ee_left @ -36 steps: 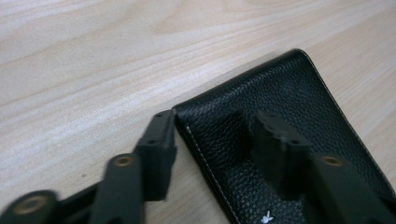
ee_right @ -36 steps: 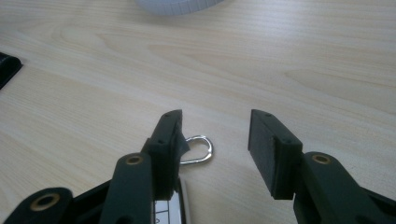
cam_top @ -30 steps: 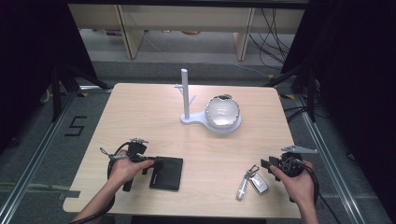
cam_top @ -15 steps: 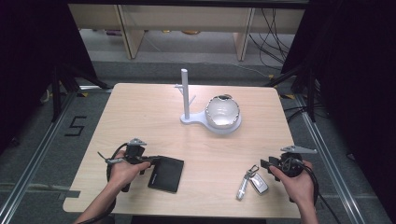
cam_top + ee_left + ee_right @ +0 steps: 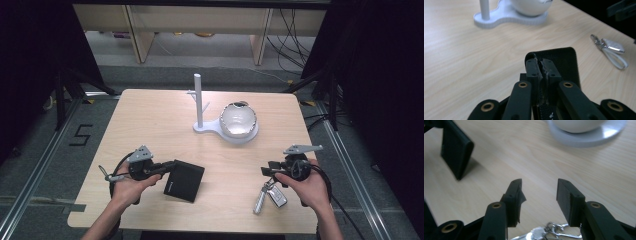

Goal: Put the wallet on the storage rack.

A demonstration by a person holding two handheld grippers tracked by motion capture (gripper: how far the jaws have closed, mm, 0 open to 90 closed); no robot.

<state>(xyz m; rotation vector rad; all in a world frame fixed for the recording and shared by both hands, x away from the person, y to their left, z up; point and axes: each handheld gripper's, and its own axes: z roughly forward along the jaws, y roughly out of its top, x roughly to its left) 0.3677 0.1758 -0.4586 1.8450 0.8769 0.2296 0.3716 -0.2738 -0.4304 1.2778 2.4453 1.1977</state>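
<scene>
Black wallet (image 5: 184, 180) edge lifted, left gripper (image 5: 167, 166) clamped

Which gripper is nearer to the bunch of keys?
Right. The right gripper hovers open just above the keys, while the left gripper is across the table, shut on the black wallet.

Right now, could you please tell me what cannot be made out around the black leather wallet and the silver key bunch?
- Black leather wallet: in the left gripper view, the shut left gripper hides its near edge.
- Small white marking on the wallet: too small to read in the high view.
- Silver key bunch: in the right gripper view, cut off by the bottom edge, behind the open right gripper.
</scene>
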